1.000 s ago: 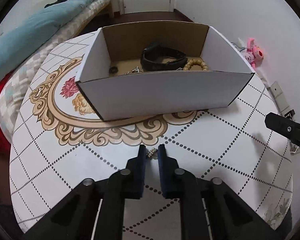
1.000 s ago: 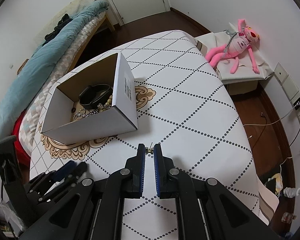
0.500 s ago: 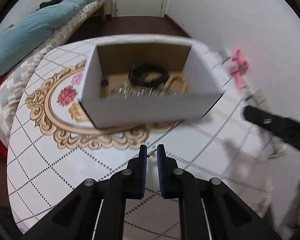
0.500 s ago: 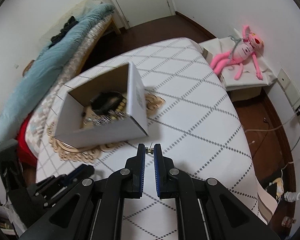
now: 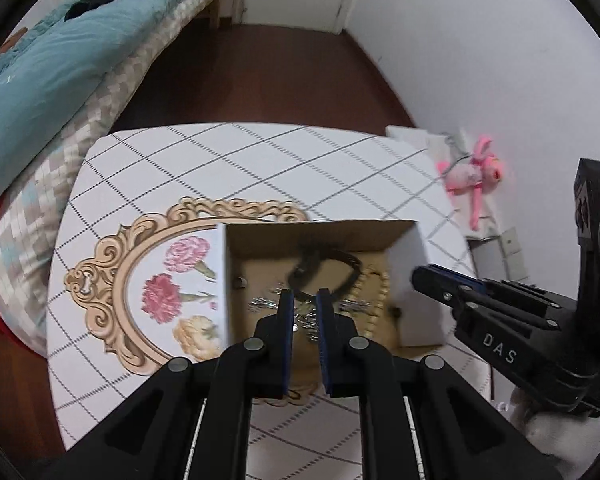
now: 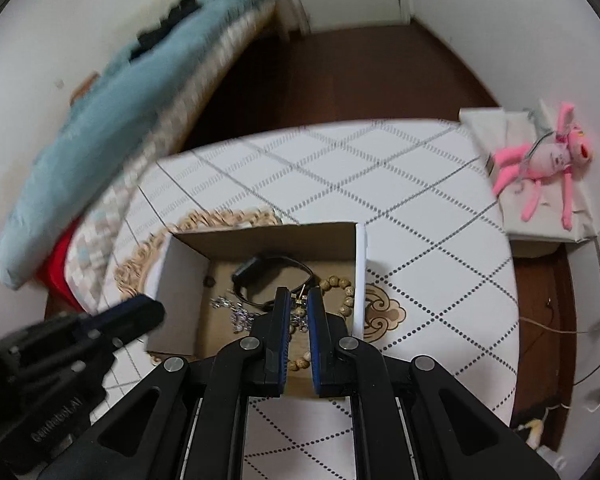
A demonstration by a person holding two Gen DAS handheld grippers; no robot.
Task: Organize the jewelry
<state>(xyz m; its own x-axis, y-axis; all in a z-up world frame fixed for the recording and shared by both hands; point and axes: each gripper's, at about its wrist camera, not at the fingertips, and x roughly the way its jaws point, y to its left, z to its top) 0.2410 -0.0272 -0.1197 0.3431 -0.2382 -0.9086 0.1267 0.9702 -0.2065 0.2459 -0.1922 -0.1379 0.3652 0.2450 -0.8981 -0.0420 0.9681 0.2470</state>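
Note:
A white cardboard box (image 5: 408, 256) (image 6: 360, 272) stands on the patterned table. It holds a black band (image 5: 324, 272) (image 6: 260, 276), a wooden bead bracelet (image 6: 346, 292) and silver pieces (image 6: 236, 314). My left gripper (image 5: 303, 298) hovers above the box, its jaws nearly shut; a small silvery piece (image 5: 296, 326) shows between them, blurred. My right gripper (image 6: 298, 294) is also over the box, shut on a small gold earring (image 6: 299, 299). Each gripper shows at the side of the other's view.
The round table (image 6: 440, 240) has a dotted diamond pattern and a gold floral medallion (image 5: 160, 288). A bed with a teal quilt (image 5: 60, 60) lies to the left. A pink plush toy (image 6: 548, 160) sits on a low stand to the right.
Both grippers have risen from the table and moved forward over the open box, each still closed on its small piece. The box now lies beneath the fingertips.

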